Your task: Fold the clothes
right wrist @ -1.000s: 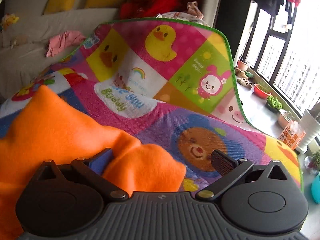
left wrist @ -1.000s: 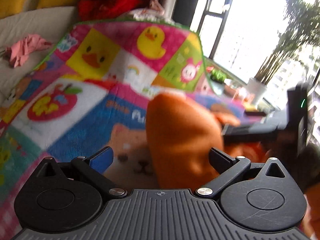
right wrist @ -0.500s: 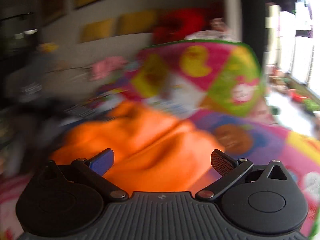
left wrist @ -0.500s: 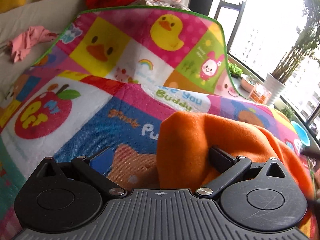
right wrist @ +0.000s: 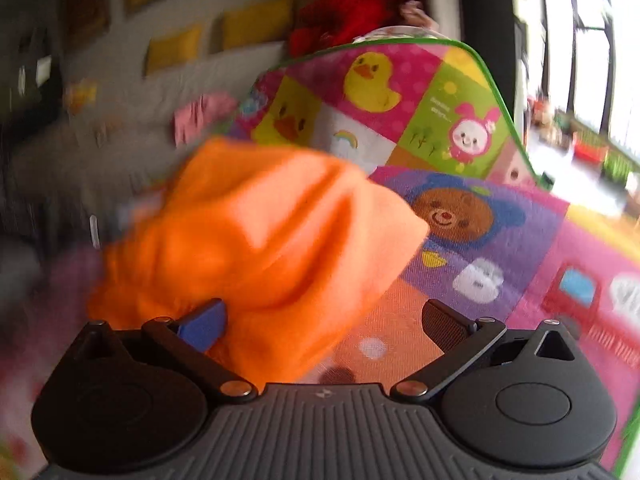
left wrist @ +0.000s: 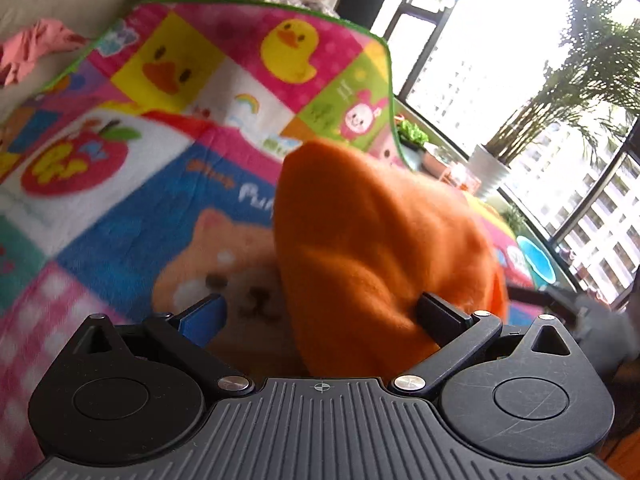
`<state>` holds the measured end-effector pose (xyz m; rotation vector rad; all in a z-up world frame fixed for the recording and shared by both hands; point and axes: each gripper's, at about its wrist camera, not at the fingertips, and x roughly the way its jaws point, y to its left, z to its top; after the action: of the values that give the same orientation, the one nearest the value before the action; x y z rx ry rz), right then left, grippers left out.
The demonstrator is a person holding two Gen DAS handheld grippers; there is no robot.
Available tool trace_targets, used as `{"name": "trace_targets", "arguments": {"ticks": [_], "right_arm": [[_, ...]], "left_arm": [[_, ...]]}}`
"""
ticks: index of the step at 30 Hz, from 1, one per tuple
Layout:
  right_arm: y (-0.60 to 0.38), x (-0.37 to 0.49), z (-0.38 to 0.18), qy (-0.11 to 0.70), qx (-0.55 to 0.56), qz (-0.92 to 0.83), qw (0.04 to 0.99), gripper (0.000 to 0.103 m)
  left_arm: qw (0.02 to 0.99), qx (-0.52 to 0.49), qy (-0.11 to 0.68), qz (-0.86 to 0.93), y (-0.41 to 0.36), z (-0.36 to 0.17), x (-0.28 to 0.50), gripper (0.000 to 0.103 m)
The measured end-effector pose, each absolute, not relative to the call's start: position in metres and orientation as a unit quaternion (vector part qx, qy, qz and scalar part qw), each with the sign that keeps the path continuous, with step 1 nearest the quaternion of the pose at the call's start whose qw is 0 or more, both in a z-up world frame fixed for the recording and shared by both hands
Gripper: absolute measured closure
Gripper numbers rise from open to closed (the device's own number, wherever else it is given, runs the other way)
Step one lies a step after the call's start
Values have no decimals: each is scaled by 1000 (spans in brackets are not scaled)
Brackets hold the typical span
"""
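- Cartoon play mat covers the whole surface.
- Orange garment is bunched up on the mat's middle.
- Left gripper and right gripper both spread wide, fabric just brushing one finger each.

My left gripper and right gripper look identical: ribbed dark-grey housings, two round black hubs, silver pivot screws. Each has one blue finger pad and one black.
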<state>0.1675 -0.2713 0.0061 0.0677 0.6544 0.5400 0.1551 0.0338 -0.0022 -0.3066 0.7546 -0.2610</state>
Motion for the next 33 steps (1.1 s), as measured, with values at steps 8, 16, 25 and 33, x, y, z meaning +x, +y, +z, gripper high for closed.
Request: {"name": "trace_targets", "arguments": {"ticks": [8, 16, 25, 33], "right_arm": [[-257, 226, 7, 364, 181, 307, 860, 0], [-240, 232, 20, 346, 51, 227, 909, 0], [-298, 181, 7, 369, 94, 256, 888, 2], [-251, 215, -15, 393, 118, 300, 861, 27]], "left_arm": [[909, -156, 372, -100, 30, -14, 152, 0], [911, -146, 370, -106, 27, -11, 164, 0], [891, -188, 377, -168, 22, -3, 145, 0], [890, -191, 383, -156, 28, -19, 174, 0]]}}
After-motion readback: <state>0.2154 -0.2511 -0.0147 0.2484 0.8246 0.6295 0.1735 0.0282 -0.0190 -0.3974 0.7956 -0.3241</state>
